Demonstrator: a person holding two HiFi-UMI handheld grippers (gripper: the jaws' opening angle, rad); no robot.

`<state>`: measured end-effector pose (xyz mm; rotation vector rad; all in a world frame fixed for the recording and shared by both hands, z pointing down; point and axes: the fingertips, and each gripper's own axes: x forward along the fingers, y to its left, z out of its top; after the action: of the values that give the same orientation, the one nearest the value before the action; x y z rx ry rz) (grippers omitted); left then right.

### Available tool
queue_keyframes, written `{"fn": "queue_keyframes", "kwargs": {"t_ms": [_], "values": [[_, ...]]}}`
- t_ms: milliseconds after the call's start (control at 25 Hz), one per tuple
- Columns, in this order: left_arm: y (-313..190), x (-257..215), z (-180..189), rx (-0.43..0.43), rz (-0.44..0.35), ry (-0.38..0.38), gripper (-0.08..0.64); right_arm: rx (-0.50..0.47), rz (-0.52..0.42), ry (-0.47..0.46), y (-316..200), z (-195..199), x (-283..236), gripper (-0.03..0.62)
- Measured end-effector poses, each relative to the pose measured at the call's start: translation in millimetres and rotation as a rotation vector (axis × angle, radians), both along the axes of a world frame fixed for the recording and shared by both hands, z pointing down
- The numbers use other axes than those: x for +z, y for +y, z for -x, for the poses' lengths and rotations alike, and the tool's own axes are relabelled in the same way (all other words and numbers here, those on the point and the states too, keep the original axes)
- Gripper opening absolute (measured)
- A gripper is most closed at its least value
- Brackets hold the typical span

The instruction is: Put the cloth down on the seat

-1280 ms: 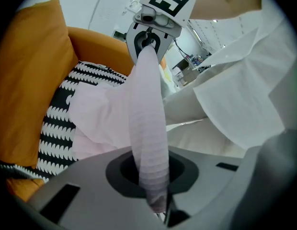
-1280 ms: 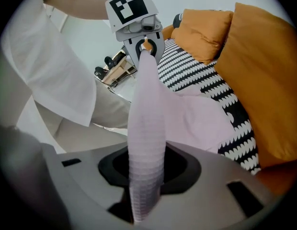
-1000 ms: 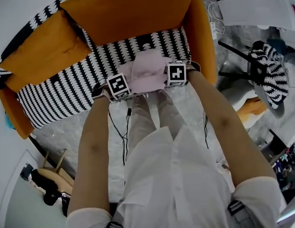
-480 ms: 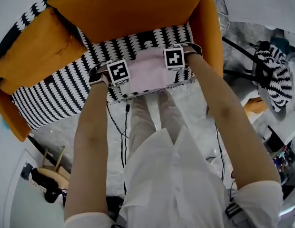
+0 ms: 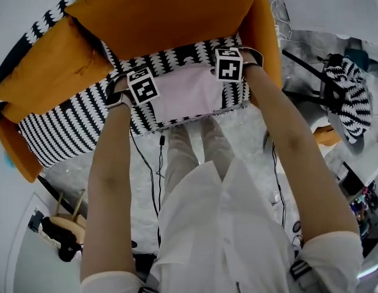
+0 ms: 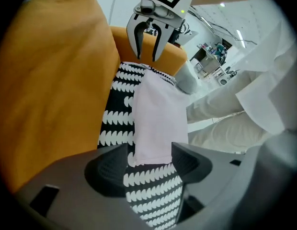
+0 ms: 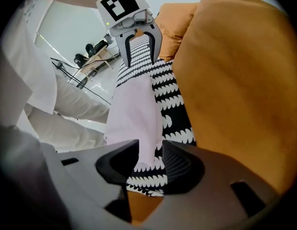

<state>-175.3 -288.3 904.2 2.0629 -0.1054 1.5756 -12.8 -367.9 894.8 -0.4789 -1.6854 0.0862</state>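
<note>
The cloth (image 5: 188, 93) already lies flat on the seat (image 5: 85, 118), at the right end near the front edge, and its front border reaches that edge. It is spread out between the two grippers.

The left gripper (image 6: 149, 158) has its jaws wide apart. The near end of the cloth lies loose between them and neither pad presses it. The right gripper (image 7: 151, 159) has a narrower gap, but its jaws also stand apart, and the other end of the cloth lies between them without being clamped. Both grippers are low, just above the seat.

So I judge the task to be nearly done: the cloth is down and let go. What is left, I think, is only to draw both grippers back without catching an edge.

The seat, which is the worktop here, is soft upholstery with a black and white pattern. An orange backrest (image 5: 164, 11) rises behind it and an orange cushion (image 5: 49, 69) leans at the left.

The floor (image 5: 85, 163) is pale and looks like marble. Thin black cables (image 5: 160, 163) hang down in front of the sofa. To the right stands a dark chair frame (image 5: 311, 81) with a striped fabric (image 5: 353, 99) over it. At the lower left I can see a small stool (image 5: 70, 215).
</note>
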Motion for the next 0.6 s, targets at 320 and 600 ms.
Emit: {"fn": "queue_keyframes", "kwargs": {"t_ms": [320,600], "values": [[-14,-79,-24,-0.189,-0.101,0.12,0.204,0.241,-0.098,-0.168,1,17,-74,0.143],[-1,-196,-35,-0.564,-0.231,0.376,0.161,0.624,-0.236,-0.45,17,9,-202,0.067]]}}
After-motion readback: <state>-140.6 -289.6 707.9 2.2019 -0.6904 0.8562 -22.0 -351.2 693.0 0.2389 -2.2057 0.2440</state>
